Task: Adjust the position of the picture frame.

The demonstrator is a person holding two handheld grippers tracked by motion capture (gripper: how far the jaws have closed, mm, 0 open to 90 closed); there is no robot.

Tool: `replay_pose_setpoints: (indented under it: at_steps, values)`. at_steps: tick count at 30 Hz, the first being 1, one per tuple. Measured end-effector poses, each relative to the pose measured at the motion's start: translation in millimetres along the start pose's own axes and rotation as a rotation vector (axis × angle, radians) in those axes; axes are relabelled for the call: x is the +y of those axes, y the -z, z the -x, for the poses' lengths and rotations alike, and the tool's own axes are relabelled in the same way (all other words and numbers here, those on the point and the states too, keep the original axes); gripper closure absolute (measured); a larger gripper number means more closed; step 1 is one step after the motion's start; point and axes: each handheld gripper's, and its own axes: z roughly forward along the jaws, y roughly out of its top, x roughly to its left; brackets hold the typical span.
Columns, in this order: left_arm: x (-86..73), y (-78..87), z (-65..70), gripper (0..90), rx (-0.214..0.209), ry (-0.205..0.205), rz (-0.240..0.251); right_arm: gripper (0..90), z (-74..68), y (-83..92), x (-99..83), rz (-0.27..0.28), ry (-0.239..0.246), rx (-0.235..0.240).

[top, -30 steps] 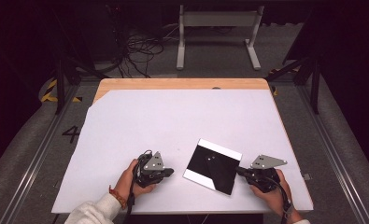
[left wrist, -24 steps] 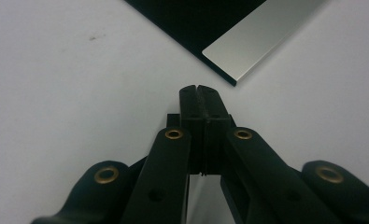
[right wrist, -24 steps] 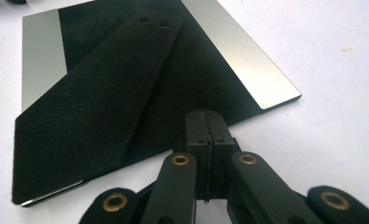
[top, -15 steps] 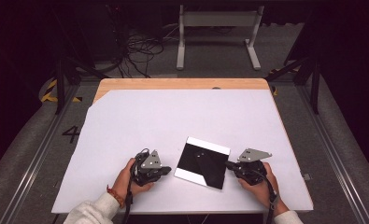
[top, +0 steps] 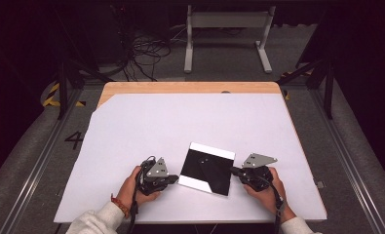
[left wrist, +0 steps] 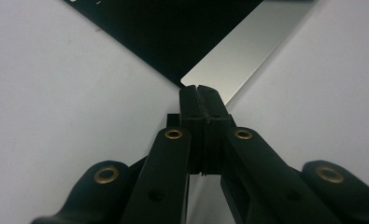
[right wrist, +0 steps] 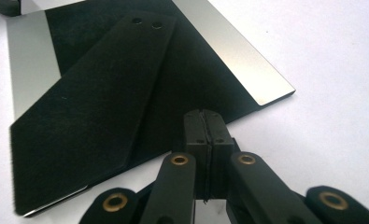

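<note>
Your white table is unchanged. The black frame, lying flat face-down near your edge, has slid left since a second ago and now sits between your hands. Your right gripper, jaws clenched on nothing, has followed it left, tips at its right edge. Your left gripper, jaws clenched empty, has kept its place at the frame's near-left corner.

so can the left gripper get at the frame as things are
Probably yes. The left gripper, jaws shut, sits right at the near left corner of the frame, tips about touching it in the left gripper view. Nothing lies between them on the table. Gripping would need the jaws opened first.
</note>
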Motion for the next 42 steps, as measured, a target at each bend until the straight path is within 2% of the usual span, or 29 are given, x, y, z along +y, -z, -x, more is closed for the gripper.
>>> replay_pose_setpoints:
  at_steps: [5, 15, 33, 39, 42]
  values:
    - [-0.5, 1.4, 3.0, 89.8, -0.011, -0.013, -0.011, 90.0, -1.3, 2.9, -2.4, -0.018, -0.005, 0.016]
    - [0.4, 1.5, 5.7, 89.8, -0.024, -0.036, -0.020, 90.0, -0.9, -2.1, 0.5, -0.009, -0.016, 0.018]
    - [-5.1, 5.9, 10.5, 89.3, -0.035, -0.027, -0.016, 90.0, 0.4, -14.6, 11.0, -0.008, -0.003, 0.025]
    - [-9.7, 11.1, 11.3, 88.7, -0.019, -0.007, -0.016, 90.0, 0.8, -21.5, 16.9, -0.009, 0.007, 0.028]
    - [-14.3, 15.9, 6.3, 88.7, 0.012, 0.023, -0.013, 90.0, 1.4, -23.3, 18.5, -0.011, 0.011, 0.027]
